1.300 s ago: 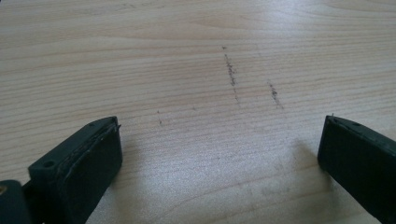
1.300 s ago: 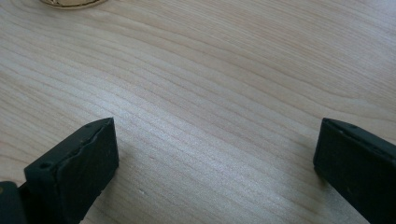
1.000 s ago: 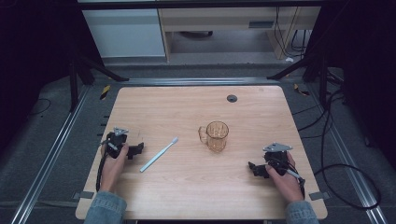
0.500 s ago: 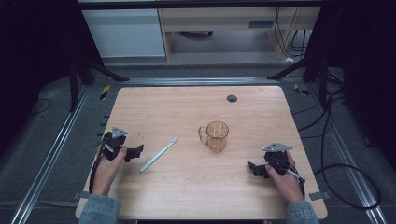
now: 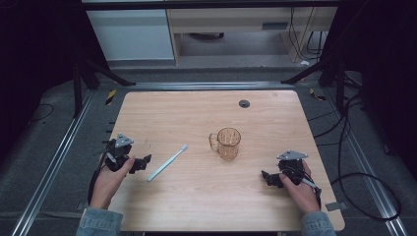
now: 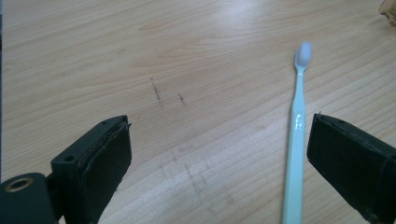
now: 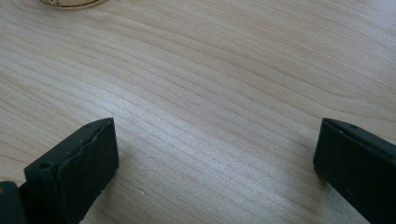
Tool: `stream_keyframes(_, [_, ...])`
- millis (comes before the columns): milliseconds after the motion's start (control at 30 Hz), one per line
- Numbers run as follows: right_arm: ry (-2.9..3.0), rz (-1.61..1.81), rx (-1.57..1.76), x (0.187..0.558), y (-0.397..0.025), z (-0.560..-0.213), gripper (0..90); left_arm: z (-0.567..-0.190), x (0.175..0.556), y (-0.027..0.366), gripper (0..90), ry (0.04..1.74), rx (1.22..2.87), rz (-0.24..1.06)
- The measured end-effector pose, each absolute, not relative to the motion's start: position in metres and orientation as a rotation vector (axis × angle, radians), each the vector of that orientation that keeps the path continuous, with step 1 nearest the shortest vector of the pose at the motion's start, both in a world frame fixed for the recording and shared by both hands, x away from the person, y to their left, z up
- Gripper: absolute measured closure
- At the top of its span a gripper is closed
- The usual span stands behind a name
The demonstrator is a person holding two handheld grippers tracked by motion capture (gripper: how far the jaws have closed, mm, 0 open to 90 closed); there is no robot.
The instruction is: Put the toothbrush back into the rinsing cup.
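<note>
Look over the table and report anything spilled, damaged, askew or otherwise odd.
Nothing stands out. The pale blue plastic toothbrush lies flat and whole on the light wooden table; the amber glass mug stands upright, nothing spilled. Only faint dark scuffs mark the wood.

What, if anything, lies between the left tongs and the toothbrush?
Nothing visible: the left tongs are open, with only bare table between them and the toothbrush, which lies just inside one jaw.

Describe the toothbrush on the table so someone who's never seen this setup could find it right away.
On the light wooden table, look left of the amber glass mug near the middle. The pale blue plastic toothbrush lies flat and diagonal there, just beside the left gripper, the one long thin thing.
</note>
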State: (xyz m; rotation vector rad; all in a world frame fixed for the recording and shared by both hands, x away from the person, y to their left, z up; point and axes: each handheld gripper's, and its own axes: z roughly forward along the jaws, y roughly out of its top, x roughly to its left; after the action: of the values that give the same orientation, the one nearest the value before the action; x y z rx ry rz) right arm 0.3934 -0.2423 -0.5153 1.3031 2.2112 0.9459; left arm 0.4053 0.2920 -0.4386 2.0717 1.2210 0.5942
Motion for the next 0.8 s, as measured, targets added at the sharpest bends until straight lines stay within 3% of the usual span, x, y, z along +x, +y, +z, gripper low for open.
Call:
stream_keyframes(433, [2.211,0.946,1.303,0.393,-0.242,-0.515,0.4,-0.451,0.409,0.283,9.1,1.237,2.191,0.526])
stream_keyframes(533, [2.211,0.946,1.303,0.393,-0.242,-0.515,0.4,-0.451,0.408,0.283,14.3,1.226,2.205,0.512])
stream_keyframes(800, [2.211,0.946,1.304,0.393,-0.242,-0.515,0.4,-0.453,0.408,0.276,13.7,1.228,2.278,0.477])
